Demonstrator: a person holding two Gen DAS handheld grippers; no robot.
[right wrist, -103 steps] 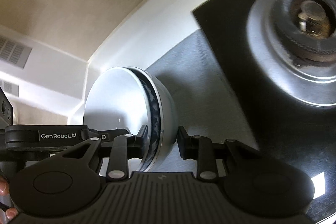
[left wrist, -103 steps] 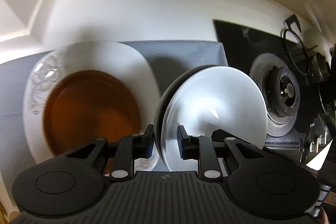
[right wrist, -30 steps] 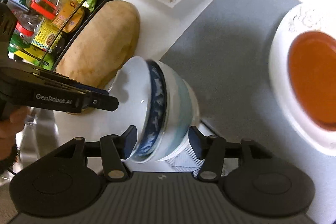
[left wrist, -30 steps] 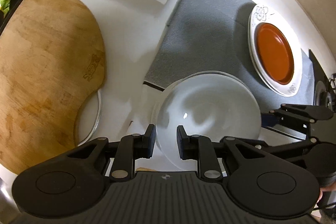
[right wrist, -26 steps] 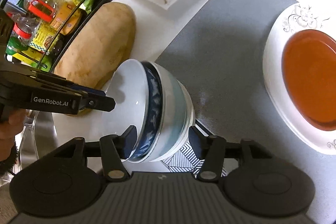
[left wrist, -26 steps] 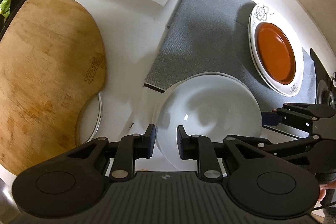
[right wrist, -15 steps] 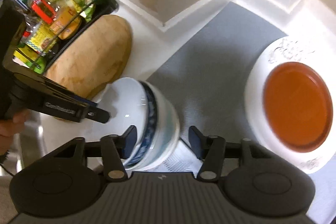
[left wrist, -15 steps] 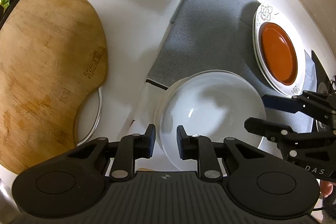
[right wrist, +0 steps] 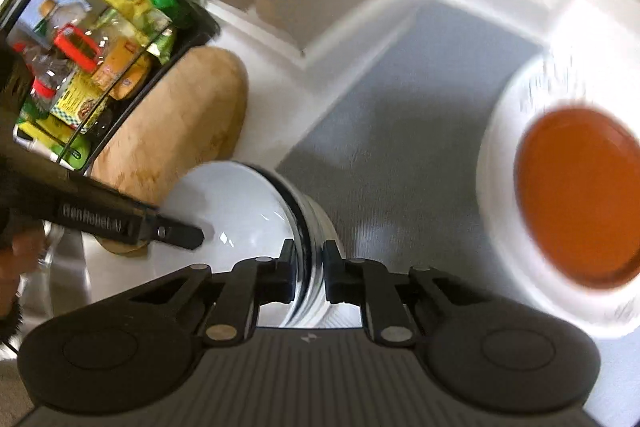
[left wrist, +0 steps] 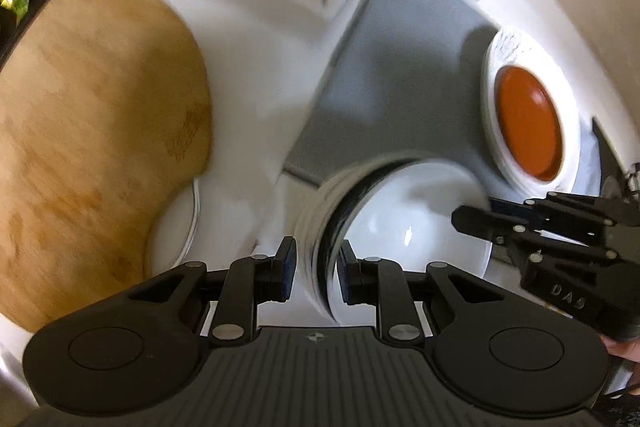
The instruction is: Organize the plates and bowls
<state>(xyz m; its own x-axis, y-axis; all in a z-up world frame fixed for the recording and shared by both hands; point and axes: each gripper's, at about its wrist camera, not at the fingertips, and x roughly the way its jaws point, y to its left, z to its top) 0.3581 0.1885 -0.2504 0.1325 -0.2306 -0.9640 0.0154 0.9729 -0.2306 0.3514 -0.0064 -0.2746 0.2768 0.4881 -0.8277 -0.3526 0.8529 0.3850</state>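
Note:
A white bowl with a dark blue rim band (left wrist: 404,227) (right wrist: 240,207) hangs tilted over the near edge of the grey mat (left wrist: 396,99). My left gripper (left wrist: 316,273) has a finger on each side of the bowl's rim. My right gripper (right wrist: 308,273) is shut on the opposite rim, one finger inside and one outside. It also shows in the left wrist view (left wrist: 476,223). A brown plate (left wrist: 528,131) (right wrist: 580,195) lies on a white floral plate (left wrist: 496,55) (right wrist: 496,163) at the mat's far right. Both views are blurred.
A wooden cutting board (left wrist: 88,139) (right wrist: 168,123) lies on the white counter at left, over a sink rim (left wrist: 188,227). A black rack of food packets (right wrist: 92,75) stands beyond it. A black stove edge (left wrist: 608,147) lies at far right.
The bowl was carried from beside the stove to the mat's near left edge. In the last half second my right gripper closed onto the rim, both grippers lifted, and the bowl tipped onto its side.

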